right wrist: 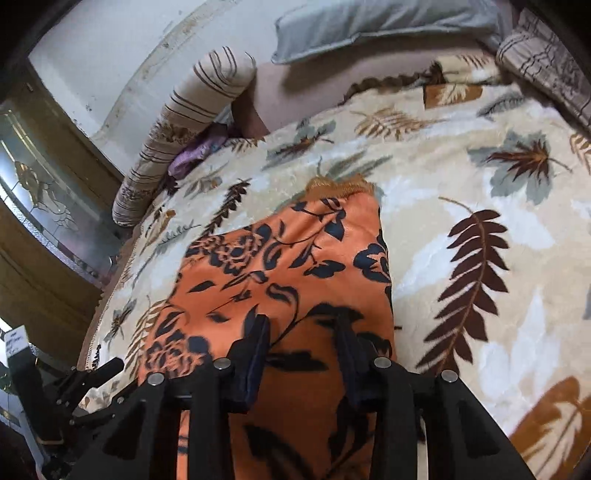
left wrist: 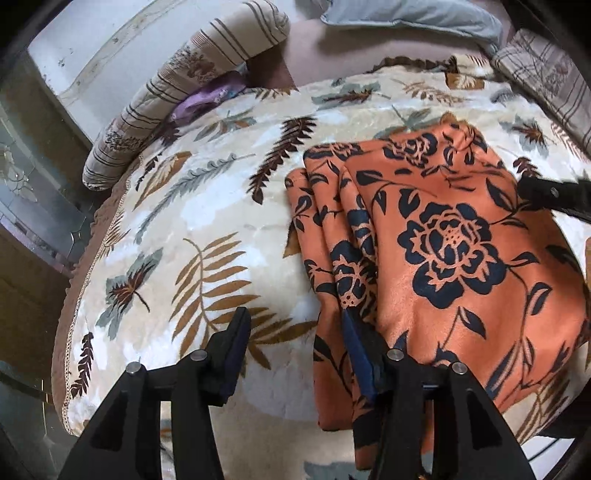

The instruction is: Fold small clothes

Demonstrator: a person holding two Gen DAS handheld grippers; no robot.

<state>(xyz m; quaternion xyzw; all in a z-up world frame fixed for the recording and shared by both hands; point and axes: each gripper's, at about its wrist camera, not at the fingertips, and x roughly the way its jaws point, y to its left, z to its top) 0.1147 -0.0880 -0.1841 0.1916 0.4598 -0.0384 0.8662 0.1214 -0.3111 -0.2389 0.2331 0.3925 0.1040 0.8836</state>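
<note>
**On the leaf-print blanket: an orange floral garment, partly folded**

On the leaf-print blanket (left wrist: 192,206) that covers the bed lies the orange garment (left wrist: 443,236), patterned with dark blue roses and leaves. It is already doubled over itself: along its left side several stacked folded edges show, one over another, so at least one fold looks done. The bundle is still long and loose, so a further fold and some smoothing probably remain.

The left gripper (left wrist: 295,347) sits at the garment's left edge, jaws apart; one finger is over bare blanket, the other rests on the cloth, and nothing is pinched. The right gripper (right wrist: 303,343) hovers above the garment's near end, jaws partly apart with orange cloth visible between them; the blur makes it impossible to tell whether the pads press the fabric.

Beyond the garment, a striped bolster (left wrist: 177,88) lies along the blanket's far left border, and a grey pillow (left wrist: 413,18) sits past its far edge.
</note>
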